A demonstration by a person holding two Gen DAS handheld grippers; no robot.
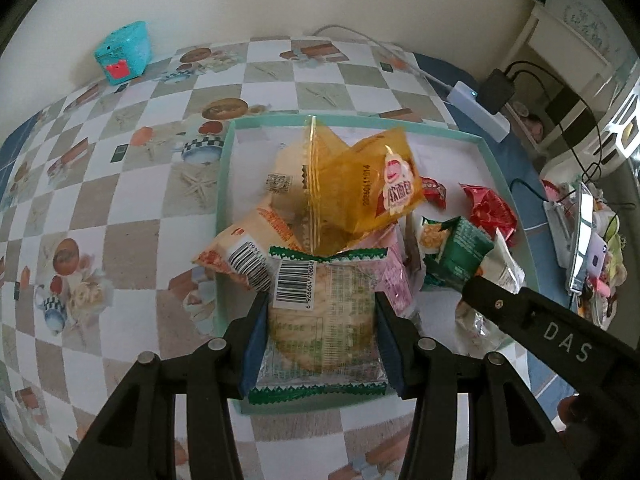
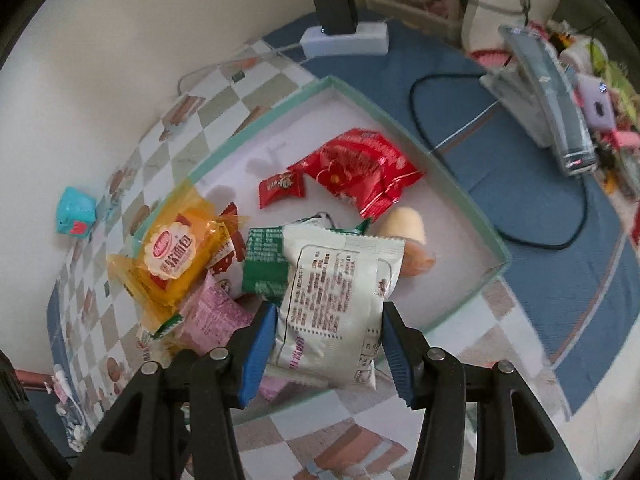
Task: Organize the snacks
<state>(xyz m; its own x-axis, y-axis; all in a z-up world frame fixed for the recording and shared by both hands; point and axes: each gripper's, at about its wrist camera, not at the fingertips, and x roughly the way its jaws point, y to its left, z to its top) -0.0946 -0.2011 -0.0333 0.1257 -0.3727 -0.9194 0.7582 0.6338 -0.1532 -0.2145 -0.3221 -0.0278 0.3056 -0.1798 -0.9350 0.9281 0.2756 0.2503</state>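
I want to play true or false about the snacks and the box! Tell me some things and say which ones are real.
1. The left gripper is holding a clear packet with green edges. True.
2. The right gripper is empty. False: it is shut on a white packet.
3. The red packet lies inside the green-rimmed box. True.
4. The yellow packet lies flat on the blue cloth. False: it sits on the snack pile at the box's edge, on the checkered-tablecloth side.
5. A small teal box stands on the table near the wall. True.
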